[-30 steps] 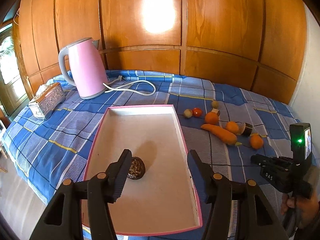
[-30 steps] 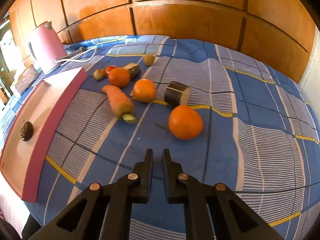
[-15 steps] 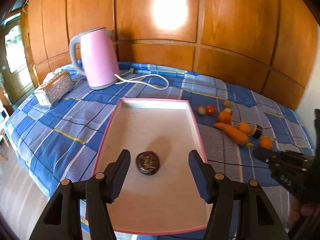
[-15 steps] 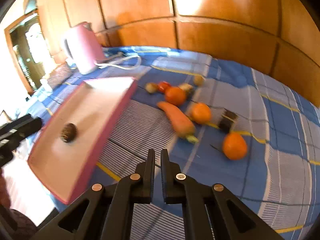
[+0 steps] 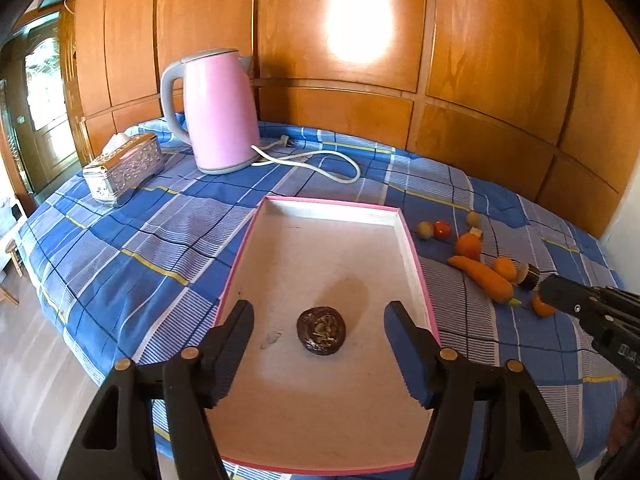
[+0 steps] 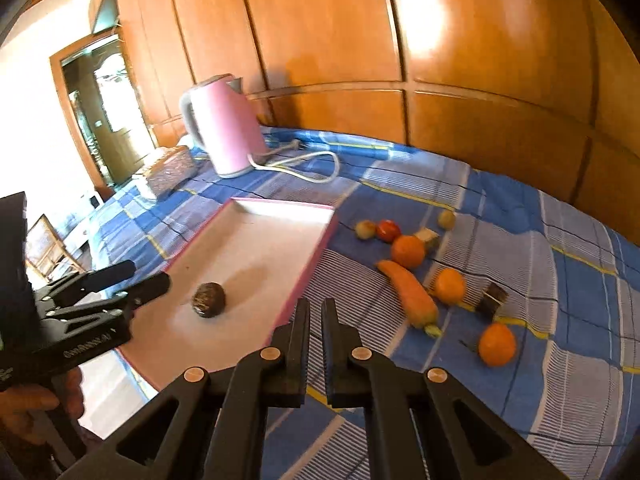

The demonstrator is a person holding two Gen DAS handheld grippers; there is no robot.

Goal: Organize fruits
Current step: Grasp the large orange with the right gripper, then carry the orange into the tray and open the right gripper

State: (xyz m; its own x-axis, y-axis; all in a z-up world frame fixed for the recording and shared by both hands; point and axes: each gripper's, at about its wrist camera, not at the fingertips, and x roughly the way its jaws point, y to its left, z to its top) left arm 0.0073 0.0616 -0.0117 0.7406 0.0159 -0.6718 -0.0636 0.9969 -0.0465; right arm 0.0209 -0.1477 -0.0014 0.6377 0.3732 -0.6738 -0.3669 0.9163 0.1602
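1. Your left gripper (image 5: 319, 334) is spread wide and holds nothing. It hangs over the near end of the shallow pink-rimmed tray with a pale floor (image 5: 409, 240), and the dark wrinkled round fruit (image 5: 321, 330) lies on the tray floor between its fingers, untouched.

2. Your right gripper (image 6: 316, 322) is nearly closed — only a thin slit shows between the fingers — and it grips nothing. It hovers above the blue plaid cloth on the worktop (image 6: 560, 380), just right of the tray's long pink edge.

3. Done so far, as far as you can judge: 1 item is in the tray, that dark fruit, sitting alone toward the near half.

4. Left to do — everything else is out on the cloth to the right of the tray: the nearest orange citrus fruit (image 6: 497, 345), the middle orange fruit (image 6: 450, 286), the far orange fruit (image 6: 407, 251), the small red round fruit (image 6: 389, 230) and 2 small greenish-yellow round fruits (image 6: 365, 229).

5. A long orange carrot (image 6: 412, 294) and a dark-skinned cut chunk with a pale face (image 6: 491, 299) lie among them; whether those belong in the tray is your call.

6. The task looks barely started. The nearest orange sits clear of its neighbours, so it seems the easiest next pick, but you must open the right gripper first.
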